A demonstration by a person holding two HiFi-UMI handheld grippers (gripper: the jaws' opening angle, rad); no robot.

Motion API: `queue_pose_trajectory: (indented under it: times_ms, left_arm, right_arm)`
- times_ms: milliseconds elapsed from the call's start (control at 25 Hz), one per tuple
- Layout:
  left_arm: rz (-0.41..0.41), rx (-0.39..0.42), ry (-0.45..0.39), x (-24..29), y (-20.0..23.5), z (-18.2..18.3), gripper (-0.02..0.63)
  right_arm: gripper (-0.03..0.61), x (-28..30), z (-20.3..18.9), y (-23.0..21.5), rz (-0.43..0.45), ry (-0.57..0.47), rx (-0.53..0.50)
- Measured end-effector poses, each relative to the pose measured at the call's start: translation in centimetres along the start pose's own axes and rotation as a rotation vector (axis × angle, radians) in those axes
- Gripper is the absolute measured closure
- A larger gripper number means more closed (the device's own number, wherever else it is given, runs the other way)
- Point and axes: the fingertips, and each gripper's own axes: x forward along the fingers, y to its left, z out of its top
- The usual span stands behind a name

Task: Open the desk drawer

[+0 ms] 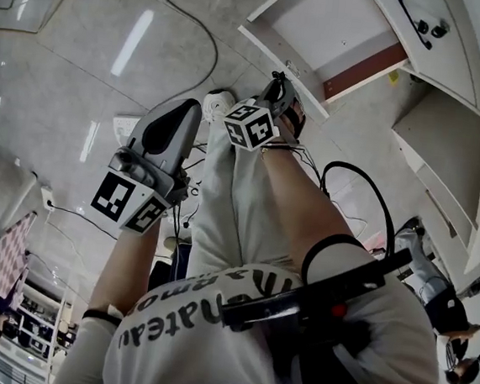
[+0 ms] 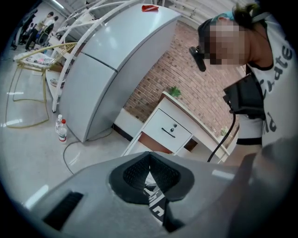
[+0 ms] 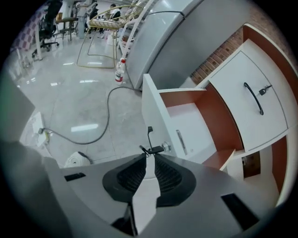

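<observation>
The white desk drawer [image 3: 191, 125] is pulled out, and its bare bottom shows in the head view [image 1: 323, 26]. Its thin black handle [image 3: 150, 138] stands on the front panel [image 3: 151, 100], beside a small lock. My right gripper [image 3: 149, 157] is at that panel [image 1: 278, 88], with its jaws closed to a narrow slit on the handle's lower end. My left gripper [image 1: 187, 113] hangs over the floor, left of the person's leg and away from the desk. It is shut and empty [image 2: 149, 155]. The left gripper view shows the desk [image 2: 172, 128] from afar.
Above the open drawer is a shut drawer with a black handle [image 3: 253, 97]. A grey cable [image 3: 107, 116] loops over the floor near a bottle [image 3: 120, 69]. A grey fridge [image 2: 107, 60] stands left of the desk. The person's white shoe [image 1: 217, 102] is below the grippers.
</observation>
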Motion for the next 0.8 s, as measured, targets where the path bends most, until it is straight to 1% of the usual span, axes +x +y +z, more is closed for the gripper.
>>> queue_pose_trajectory:
  times_ms: [80,120,200,240,320,400,480,520,600,680,760,800]
  left_arm:
    - [0.024,0.000,0.006,-0.3,-0.6,1.4,0.598]
    - [0.037,-0.009,-0.003,-0.4,-1.0,2.3,0.598]
    - [0.049,-0.023,-0.044,-0.5,-2.1,4.8,0.598]
    - [0.048,-0.017,-0.063,-0.4,-2.9,6.2,0.598]
    - [0.039,0.020,-0.074,0.0,-4.9,8.6,0.598]
    - [0.034,0.067,-0.060,0.3,-7.0,10.4,0.598]
    - [0.044,0.113,-0.046,0.7,-8.9,12.4,0.598]
    - [0.049,0.137,-0.049,1.1,-9.6,13.7,0.598]
    - [0.062,0.176,-0.078,2.0,-10.8,16.5,0.598]
    - [0.075,0.196,-0.121,2.6,-12.2,19.1,0.598]
    - [0.075,0.210,-0.165,3.0,-13.9,21.8,0.598]
    - [0.066,0.219,-0.193,3.1,-15.0,23.4,0.598]
  right_arm:
    - [0.540,-1.8,0.1,-0.6,0.042,0.013,0.016]
    - [0.541,-2.8,0.1,-1.3,0.048,0.011,0.027]
    - [0.541,-4.5,0.5,-3.1,0.046,-0.001,0.046]
    - [0.541,-5.1,0.9,-4.3,0.043,-0.007,0.051]
    - [0.541,-6.5,1.7,-7.0,0.035,-0.015,0.070]
    - [0.541,-8.0,2.5,-10.1,0.035,-0.020,0.109]
    - [0.543,-9.5,3.9,-13.9,0.039,-0.040,0.180]
    - [0.554,-10.1,5.2,-15.9,0.049,-0.065,0.224]
    - [0.557,-11.3,8.4,-19.7,0.098,-0.141,0.305]
    - [0.560,-13.3,11.5,-22.3,0.199,-0.225,0.356]
    - [0.560,-16.2,14.3,-24.1,0.314,-0.307,0.382]
    - [0.560,-17.9,15.8,-25.2,0.358,-0.349,0.389]
